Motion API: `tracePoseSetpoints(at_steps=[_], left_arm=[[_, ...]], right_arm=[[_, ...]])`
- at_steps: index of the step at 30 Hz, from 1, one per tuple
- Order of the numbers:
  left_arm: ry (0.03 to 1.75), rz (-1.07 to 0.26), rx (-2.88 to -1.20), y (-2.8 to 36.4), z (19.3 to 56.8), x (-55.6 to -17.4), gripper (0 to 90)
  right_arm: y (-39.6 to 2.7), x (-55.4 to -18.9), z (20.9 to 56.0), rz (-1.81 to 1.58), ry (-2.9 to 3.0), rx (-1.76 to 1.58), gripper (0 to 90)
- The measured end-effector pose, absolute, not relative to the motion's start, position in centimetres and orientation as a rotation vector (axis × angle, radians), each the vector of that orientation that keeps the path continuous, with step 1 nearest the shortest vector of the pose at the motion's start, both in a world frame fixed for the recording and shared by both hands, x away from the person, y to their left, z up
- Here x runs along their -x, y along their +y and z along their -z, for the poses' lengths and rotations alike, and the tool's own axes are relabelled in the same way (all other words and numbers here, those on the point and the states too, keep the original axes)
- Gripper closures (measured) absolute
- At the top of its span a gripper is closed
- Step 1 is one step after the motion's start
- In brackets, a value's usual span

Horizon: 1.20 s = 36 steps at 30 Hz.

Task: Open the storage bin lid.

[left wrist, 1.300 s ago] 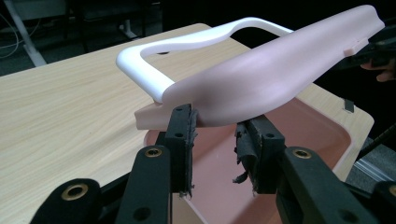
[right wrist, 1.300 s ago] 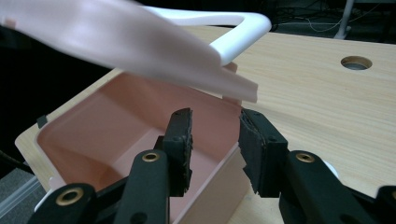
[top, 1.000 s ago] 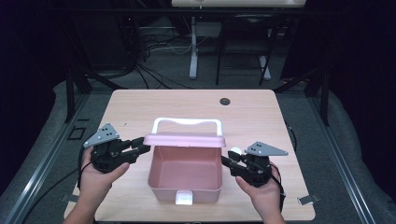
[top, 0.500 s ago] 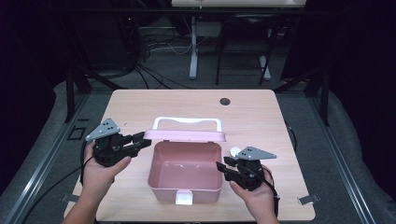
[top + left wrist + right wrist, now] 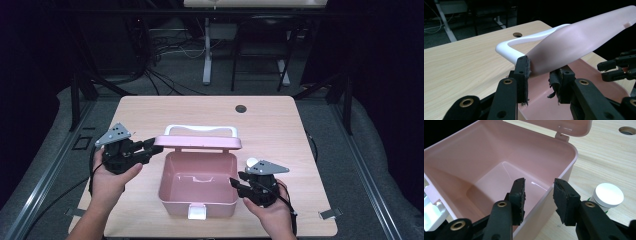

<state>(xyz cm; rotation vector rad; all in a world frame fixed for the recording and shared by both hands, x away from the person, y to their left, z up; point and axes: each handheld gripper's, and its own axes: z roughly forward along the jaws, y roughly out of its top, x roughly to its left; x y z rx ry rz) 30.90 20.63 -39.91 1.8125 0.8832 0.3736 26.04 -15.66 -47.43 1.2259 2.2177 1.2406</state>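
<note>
A pink plastic box [image 5: 172, 202] stands open near the table's front, its inside bare. Its lid [image 5: 200, 142] with a white handle [image 5: 200, 128] is tilted up over the back rim. My left gripper [image 5: 150, 146] is shut on the lid's left end; in the left gripper view the pads [image 5: 523, 68] pinch the lid [image 5: 579, 40] beside the handle [image 5: 509, 48]. My right gripper [image 5: 234, 184] straddles the box's right wall. Its jaws have just been opening: one pad [image 5: 519, 192] hangs inside the box [image 5: 549, 162], the other outside, both clear of the wall.
A small jar with a white cap [image 5: 608, 195] stands on the table just right of the box, close to my right gripper [image 5: 539, 192]. A white latch [image 5: 197, 212] sits on the box's front. A round hole [image 5: 241, 108] marks the far tabletop.
My right gripper has slid a little toward the near edge along the box's right wall. The left gripper has risen slightly with the lid's end.
</note>
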Motion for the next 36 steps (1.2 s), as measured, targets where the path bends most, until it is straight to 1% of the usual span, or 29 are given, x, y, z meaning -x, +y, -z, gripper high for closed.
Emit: tracePoseSetpoints(at_steps=[13,36], left_arm=[[0.893,-0.384,-1.803,20.4,40.0,-31.7,69.2],[0.923,-0.401,-1.796,20.2,40.4,-33.0,71.1]], right_arm=[[-15.7,-26.3,48.2,-1.217,2.226,-1.243,62.0],[-15.9,-26.5,48.2,-1.225,2.237,-1.246,63.6]])
